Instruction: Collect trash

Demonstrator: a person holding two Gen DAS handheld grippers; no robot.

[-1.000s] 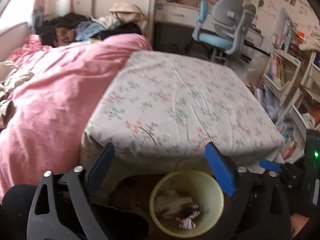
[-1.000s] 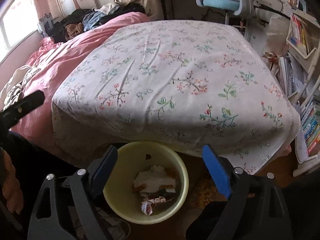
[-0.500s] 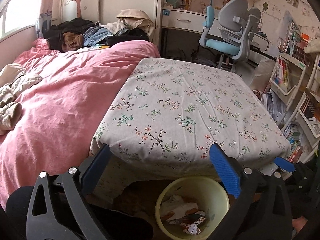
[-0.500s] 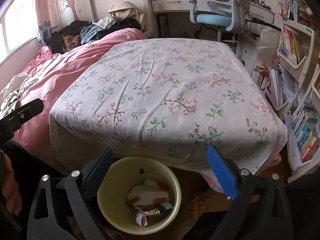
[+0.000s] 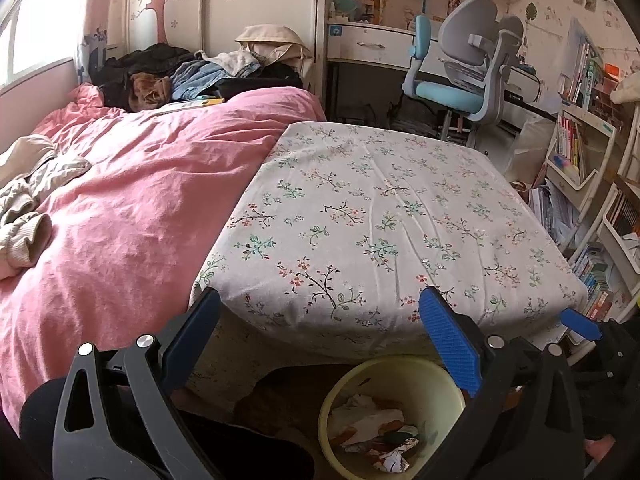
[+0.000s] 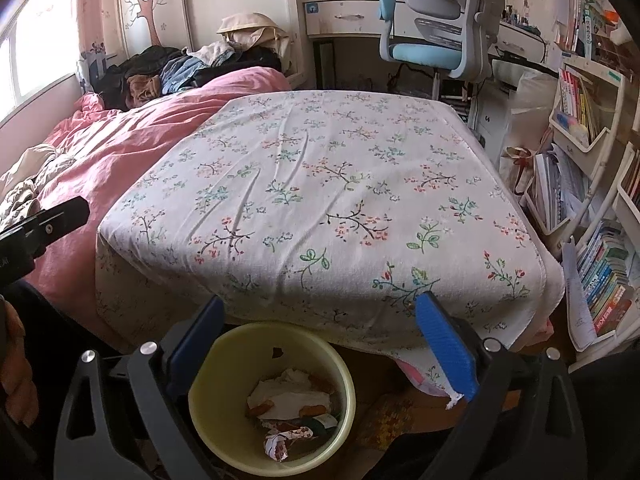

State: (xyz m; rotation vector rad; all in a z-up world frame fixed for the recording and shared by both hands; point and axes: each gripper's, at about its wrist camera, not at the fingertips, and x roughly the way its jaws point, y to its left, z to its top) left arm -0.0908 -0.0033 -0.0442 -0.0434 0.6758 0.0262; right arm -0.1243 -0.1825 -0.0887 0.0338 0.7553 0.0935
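Both grippers open, empty, over the bin at the bench's near edge.

We hold the left gripper [image 5: 324,344] with jaws spread wide, nothing between them; the right gripper [image 6: 324,344] is the same. The yellow bin [image 6: 216,364] sits on the floor just under the near edge of the floral-cloth bench [image 6: 320,184], holding crumpled paper trash [image 6: 288,404]. In the left view the bin [image 5: 436,368] is partly behind our right-hand finger [image 5: 450,344], with trash [image 5: 372,424] visible inside. A pink bed [image 5: 120,200] lies beside the bench, on the left.
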